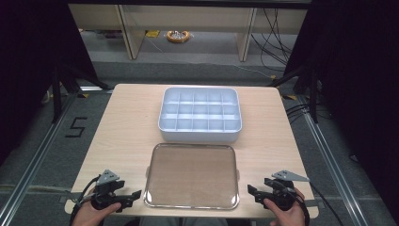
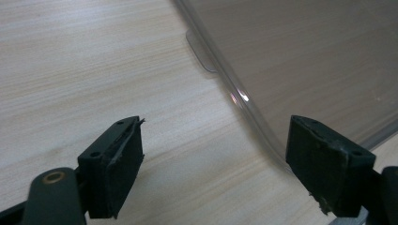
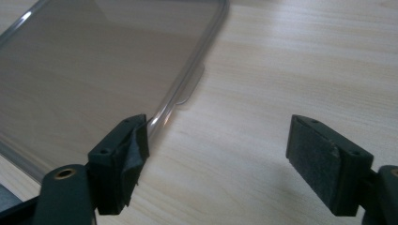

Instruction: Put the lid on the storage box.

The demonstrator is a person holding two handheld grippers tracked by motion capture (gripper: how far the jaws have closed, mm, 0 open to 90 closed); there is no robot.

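**Now both claws flank the clear lid**

Evidently the person parks the left claw (image 1: pixel 123 200) and right claw (image 1: pixel 265 194) either side of the transparent lid (image 1: pixel 192 175), jaws spread wide and empty, likely so each can take a side edge. The lid lies flat at the near edge of the pale wood bench (image 1: pixel 122 127), just in front of the empty grey compartment box (image 1: pixel 200 114). Beyond, grey floor, cables and dark curtains.
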